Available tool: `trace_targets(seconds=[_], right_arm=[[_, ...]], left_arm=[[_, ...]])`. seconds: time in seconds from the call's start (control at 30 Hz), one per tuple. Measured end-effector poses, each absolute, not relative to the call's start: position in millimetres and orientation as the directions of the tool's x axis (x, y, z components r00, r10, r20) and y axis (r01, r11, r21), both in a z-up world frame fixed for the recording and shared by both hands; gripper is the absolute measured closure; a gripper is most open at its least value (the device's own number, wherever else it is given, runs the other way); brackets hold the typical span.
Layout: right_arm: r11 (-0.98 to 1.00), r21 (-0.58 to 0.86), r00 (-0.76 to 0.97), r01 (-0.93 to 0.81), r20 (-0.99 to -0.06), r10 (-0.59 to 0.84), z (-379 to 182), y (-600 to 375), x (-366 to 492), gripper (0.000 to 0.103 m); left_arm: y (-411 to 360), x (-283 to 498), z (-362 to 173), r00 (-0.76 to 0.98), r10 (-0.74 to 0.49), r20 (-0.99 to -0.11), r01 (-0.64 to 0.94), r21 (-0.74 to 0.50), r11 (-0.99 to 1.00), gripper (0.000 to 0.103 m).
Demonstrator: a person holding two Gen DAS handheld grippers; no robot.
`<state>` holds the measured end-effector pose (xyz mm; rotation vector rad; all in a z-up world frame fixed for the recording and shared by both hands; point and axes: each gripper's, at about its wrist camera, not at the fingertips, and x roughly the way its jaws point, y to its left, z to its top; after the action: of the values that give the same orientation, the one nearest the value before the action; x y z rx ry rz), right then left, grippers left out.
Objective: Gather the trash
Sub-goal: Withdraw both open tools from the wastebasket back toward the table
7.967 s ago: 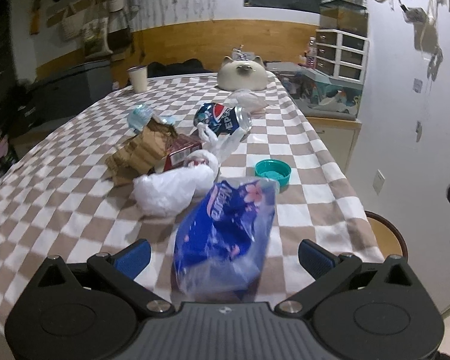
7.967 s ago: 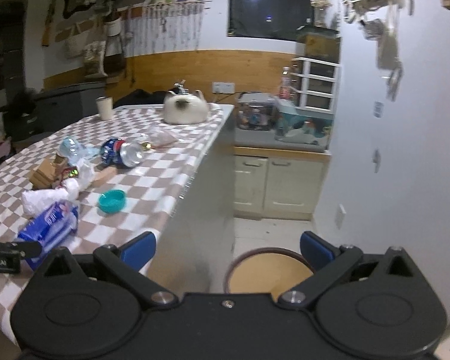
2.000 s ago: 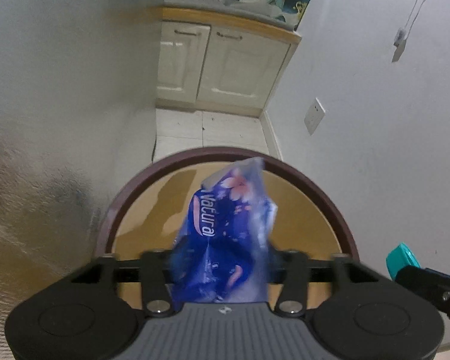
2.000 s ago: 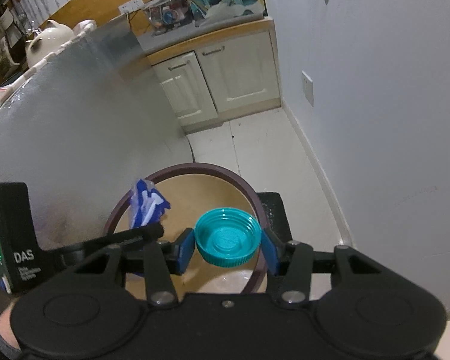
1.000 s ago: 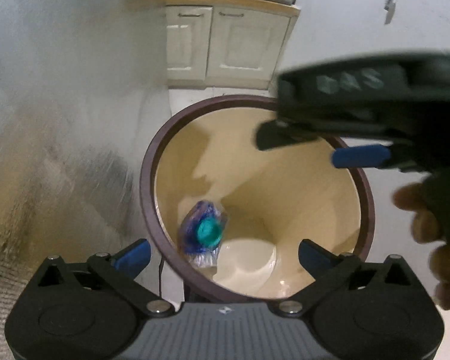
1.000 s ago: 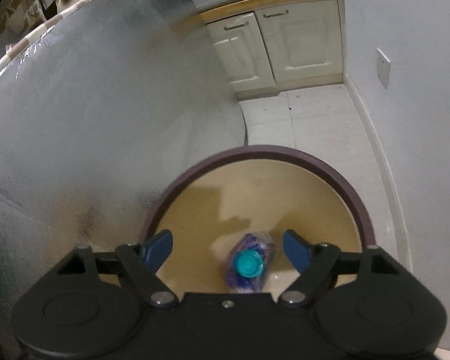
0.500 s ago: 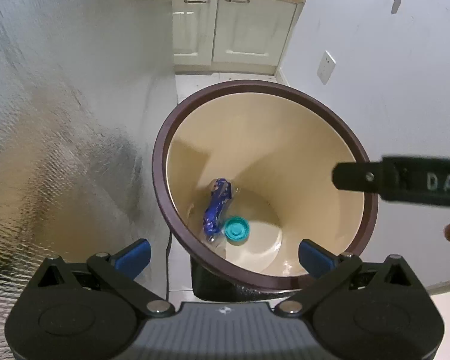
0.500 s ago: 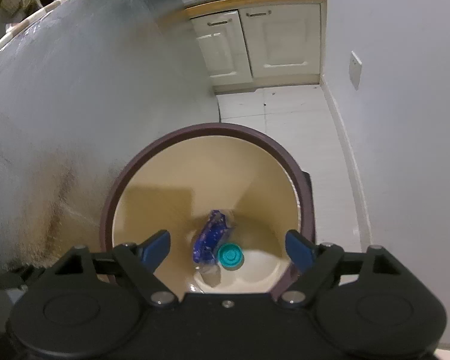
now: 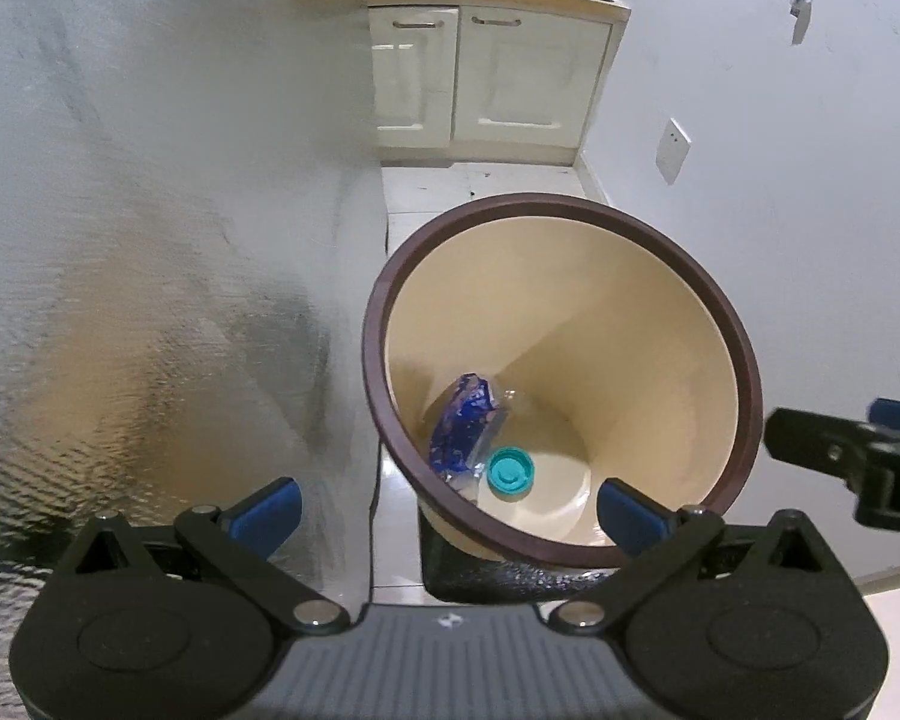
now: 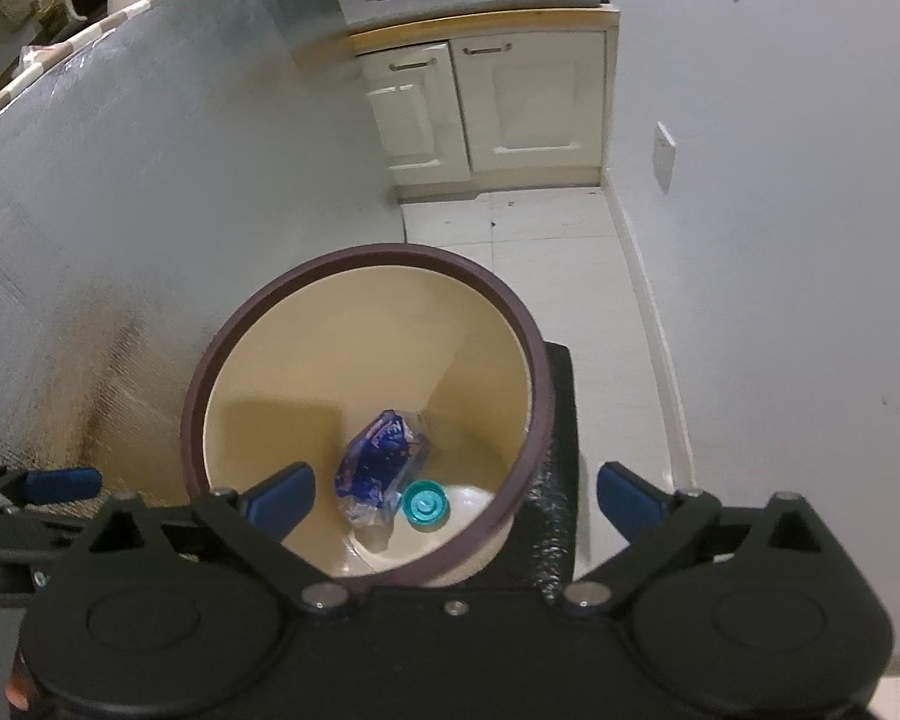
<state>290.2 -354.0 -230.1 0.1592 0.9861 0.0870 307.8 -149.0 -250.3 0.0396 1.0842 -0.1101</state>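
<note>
blue wrapper (image 9: 463, 427) and teal cap (image 9: 510, 471), seemingly touching, in bin (image 9: 744, 360).

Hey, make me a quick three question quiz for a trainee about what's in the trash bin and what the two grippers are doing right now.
1. True or false: the teal cap lies inside the bin.
2. Which item lies beside the cap at the bottom of the bin?
A. a soda can
B. a blue plastic wrapper
C. a paper cup
3. Fill in: the left gripper and the right gripper are both ____ and hold nothing.

Key:
1. True. The cap rests on the bin's floor.
2. B. The wrapper lies right beside the cap.
3. Open. Both pairs of blue pads stand wide apart above the bin.
</note>
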Motion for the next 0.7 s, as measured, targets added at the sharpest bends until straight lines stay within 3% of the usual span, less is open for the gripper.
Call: trace_targets(seconds=[0.17,0.7], right_arm=[[0.990,0.139,0.549,0.017,-0.829,0.107,-227.3,-358.8,278.1,0.000],[0.994,0.087,0.579,0.061,-0.815,0.036,-205.3,-365.9,231.8,0.000]], left_arm=[[-147.1,300.5,-246.1,0.455,-0.028,-0.890,0.101,0.020,0.995,0.000],[-144.6,263.1,-215.0,0.502,-0.053,-0.863,0.136,0.019,0.991,0.000]])
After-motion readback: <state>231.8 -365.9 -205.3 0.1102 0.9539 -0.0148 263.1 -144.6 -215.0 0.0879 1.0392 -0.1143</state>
